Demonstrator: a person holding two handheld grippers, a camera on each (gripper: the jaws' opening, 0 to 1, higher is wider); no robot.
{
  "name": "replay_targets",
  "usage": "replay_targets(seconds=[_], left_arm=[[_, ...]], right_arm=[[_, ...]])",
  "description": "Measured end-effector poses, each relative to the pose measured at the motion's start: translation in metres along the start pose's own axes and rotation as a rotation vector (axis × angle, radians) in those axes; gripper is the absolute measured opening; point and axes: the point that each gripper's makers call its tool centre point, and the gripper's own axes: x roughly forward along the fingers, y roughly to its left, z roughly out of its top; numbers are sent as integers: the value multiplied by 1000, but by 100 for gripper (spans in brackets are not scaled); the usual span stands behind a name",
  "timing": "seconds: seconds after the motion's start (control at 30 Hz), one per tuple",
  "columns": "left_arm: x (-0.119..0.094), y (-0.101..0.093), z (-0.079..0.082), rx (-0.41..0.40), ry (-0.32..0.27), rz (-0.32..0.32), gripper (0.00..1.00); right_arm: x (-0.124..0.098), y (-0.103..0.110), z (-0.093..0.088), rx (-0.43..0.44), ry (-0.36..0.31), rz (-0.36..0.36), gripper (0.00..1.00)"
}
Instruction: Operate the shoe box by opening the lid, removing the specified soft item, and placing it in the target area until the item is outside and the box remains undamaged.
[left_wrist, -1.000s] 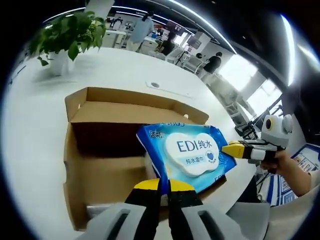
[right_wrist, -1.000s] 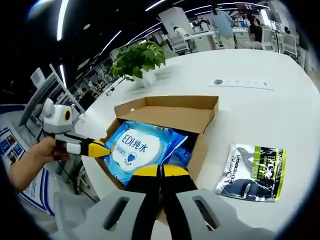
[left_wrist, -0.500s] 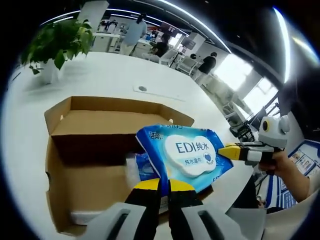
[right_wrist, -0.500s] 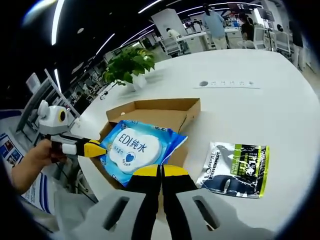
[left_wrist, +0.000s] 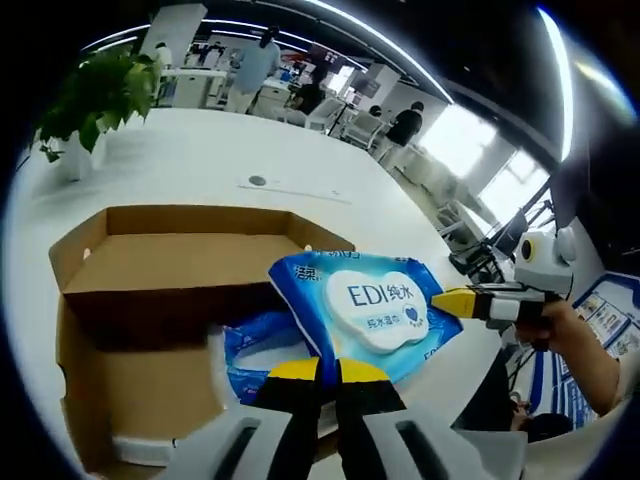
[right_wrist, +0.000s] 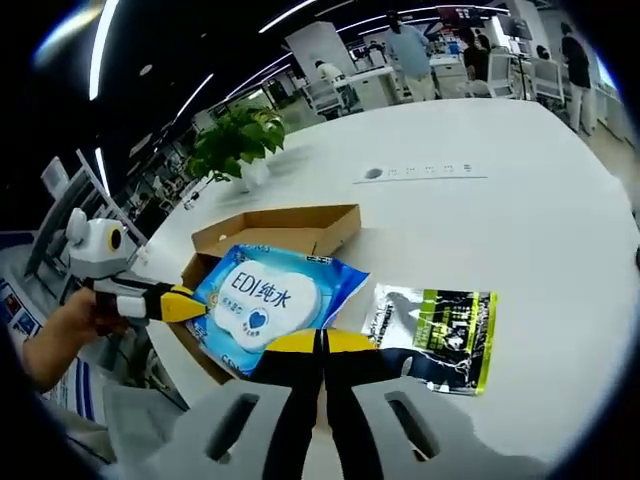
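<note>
1. Lifted higher since a second ago: the blue wet-wipes pack (left_wrist: 362, 312) now hangs above the shoe box (left_wrist: 150, 300) instead of sitting half inside it; a second blue pack (left_wrist: 262, 350) has come into sight in the box.
2. Left gripper (left_wrist: 321, 372): yellow-tipped black jaws pressed together, pinching the near edge of the wet-wipes pack.
3. Right gripper (right_wrist: 322, 342): jaws likewise closed on the pack's (right_wrist: 270, 303) opposite edge. In the left gripper view it (left_wrist: 452, 299) comes in from the right, its yellow tip at the pack's side, held by a person's hand (left_wrist: 560, 325).
4. Pack: glossy, crinkled soft plastic, pillow-shaped, with a white cloud-shaped label printed "EDI". It is stretched between the two grippers.
5. Shoe box: plain brown corrugated cardboard, lid folded open, matte.
6. Sachet (right_wrist: 432, 330): flat, shiny, green and black, lying on the white table (right_wrist: 520, 230) just beside the box.
7. Potted plant (right_wrist: 235, 145): leafy, white pot, well apart at the table's far side.
</note>
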Motion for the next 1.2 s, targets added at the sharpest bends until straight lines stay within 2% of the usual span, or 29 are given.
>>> replay_targets(seconds=[0.23,0.73,1.2], left_arm=[[16,-21,2,21,9,-17,3],[43,-51,2,50,20,-49,3],[69,-63,2,89,61,-59,3]], right_arm=[[-13,-22,0,17,-4,-29,0],[-34,-58,-3,36,-8,-82,0],[-33,-86,-12,49,7,-118,0]])
